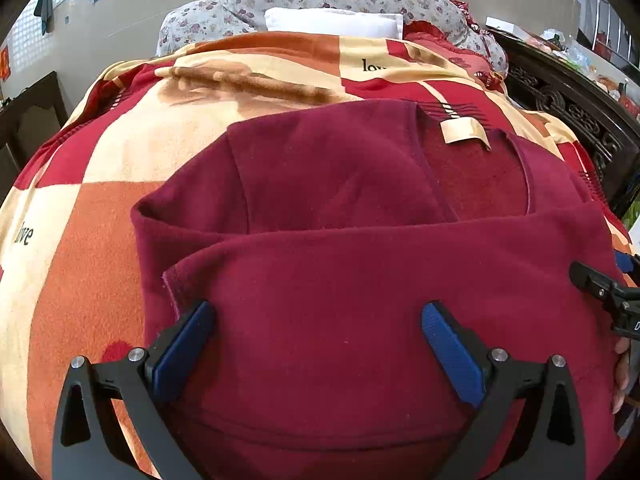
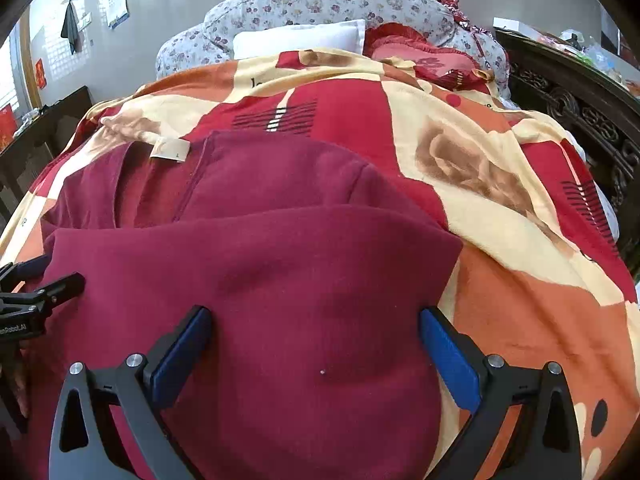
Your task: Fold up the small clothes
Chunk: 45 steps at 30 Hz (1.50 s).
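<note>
Left gripper (image 1: 318, 334) spread wide, nothing pinched, hovering over the maroon garment (image 1: 360, 280), which lies folded on the patterned blanket (image 1: 80, 280); cream label (image 1: 464, 130) at its collar. Right gripper (image 2: 314, 340) likewise spread and empty. Beyond: white pillow (image 2: 296, 40), floral bedding (image 2: 320, 0), carved dark headboard (image 2: 580, 116) at right.

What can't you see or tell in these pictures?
- Garment: near end is cut off by the bottom edge in both views, behind the gripper bodies.
- Tag: print too small to read in either view.
- Blanket: the part under the garment is hidden.
- Hand: cut off at the left view's right edge.
</note>
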Each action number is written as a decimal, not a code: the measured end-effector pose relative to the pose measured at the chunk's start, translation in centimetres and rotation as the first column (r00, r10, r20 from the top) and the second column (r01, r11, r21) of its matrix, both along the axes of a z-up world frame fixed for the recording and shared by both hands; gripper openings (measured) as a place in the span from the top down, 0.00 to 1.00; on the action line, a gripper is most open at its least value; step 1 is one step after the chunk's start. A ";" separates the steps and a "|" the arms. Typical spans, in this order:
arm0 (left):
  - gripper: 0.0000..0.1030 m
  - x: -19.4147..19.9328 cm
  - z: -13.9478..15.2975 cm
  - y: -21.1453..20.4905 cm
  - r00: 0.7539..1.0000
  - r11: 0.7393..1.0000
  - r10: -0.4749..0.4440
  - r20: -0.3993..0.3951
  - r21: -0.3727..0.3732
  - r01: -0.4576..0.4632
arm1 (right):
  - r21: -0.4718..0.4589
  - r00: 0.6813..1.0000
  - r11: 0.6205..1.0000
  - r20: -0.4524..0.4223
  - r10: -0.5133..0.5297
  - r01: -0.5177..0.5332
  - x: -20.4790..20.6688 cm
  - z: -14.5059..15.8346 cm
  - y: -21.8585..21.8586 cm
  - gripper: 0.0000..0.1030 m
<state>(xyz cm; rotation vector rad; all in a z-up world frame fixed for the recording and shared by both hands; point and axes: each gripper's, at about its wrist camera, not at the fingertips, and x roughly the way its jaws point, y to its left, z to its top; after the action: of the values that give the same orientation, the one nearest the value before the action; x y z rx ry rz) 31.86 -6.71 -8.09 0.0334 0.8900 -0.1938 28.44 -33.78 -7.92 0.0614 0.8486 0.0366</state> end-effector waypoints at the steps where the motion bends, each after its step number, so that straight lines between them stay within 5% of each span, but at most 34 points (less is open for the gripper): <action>1: 0.00 0.0 0.0 0.0 1.000 1.000 0.000 0.000 -0.001 0.000 | -0.003 1.000 1.000 0.000 0.000 0.000 0.0 0.0 0.0 0.00; 22: 0.00 0.0 -0.3 0.0 1.000 1.000 -0.016 0.020 0.015 0.015 | -0.049 1.000 0.999 0.012 -0.008 0.008 -0.2 -0.1 0.5 0.00; 27: 0.00 -1.6 1.8 0.1 0.996 0.995 -0.080 0.042 0.058 0.078 | -0.157 0.998 0.985 0.004 -0.066 0.066 -0.8 1.8 1.7 0.00; 31: 0.00 -7.0 6.0 2.3 0.978 0.995 -0.096 0.183 0.033 0.092 | -0.294 0.988 0.946 0.114 -0.106 0.135 -5.3 5.4 3.9 0.00; 37: 0.00 -14.5 7.1 5.7 0.986 0.990 -0.076 0.149 -0.105 0.092 | -0.378 0.954 0.889 0.243 -0.176 0.260 -14.6 8.8 6.3 0.00; 45: 0.00 -19.9 6.6 5.5 0.983 0.985 -0.103 0.152 -0.119 0.122 | -0.362 0.955 0.894 0.231 -0.187 0.263 -20.3 8.0 8.0 0.00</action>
<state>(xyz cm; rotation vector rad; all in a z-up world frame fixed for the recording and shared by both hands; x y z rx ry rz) 12.00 -1.24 -1.45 -0.0215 0.7295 -0.3498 8.15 -25.80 0.07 -0.2167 0.6384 -0.3433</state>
